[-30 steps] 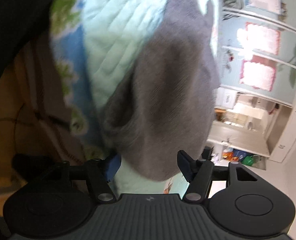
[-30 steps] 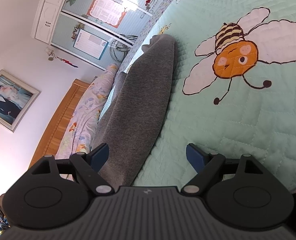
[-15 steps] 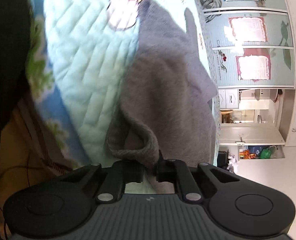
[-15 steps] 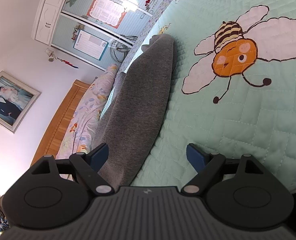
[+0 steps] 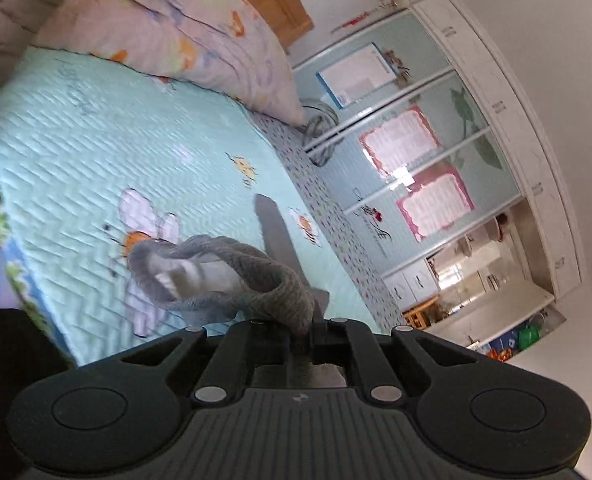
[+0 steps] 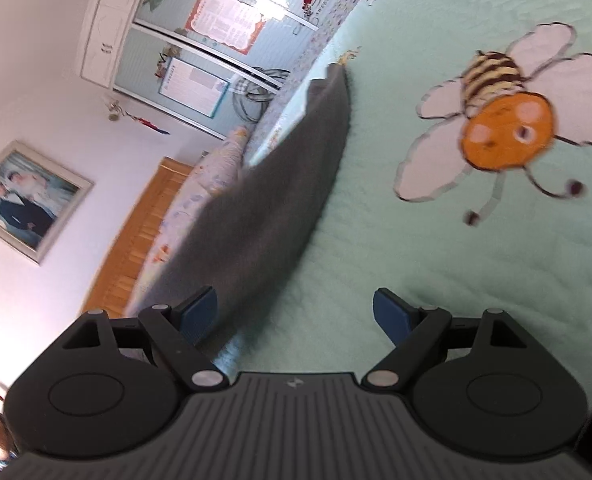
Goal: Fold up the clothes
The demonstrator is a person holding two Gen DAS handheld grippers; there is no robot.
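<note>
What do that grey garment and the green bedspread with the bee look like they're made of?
Grey garment: a soft knit, probably wool or a blend, matte; its ribbed edge shows yarn texture. Green bedspread: quilted fabric, maybe cotton, matte; stitched zigzag rows pucker it.

Grey knit garment (image 5: 256, 280), ribbed edge lifted, trailing across the mint quilt (image 5: 96, 168).

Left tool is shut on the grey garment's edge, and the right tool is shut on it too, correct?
Not quite. The left tool is shut on the grey garment, but the right wrist view shows the right tool open, gripping nothing; the garment only lies by its left finger.
</note>
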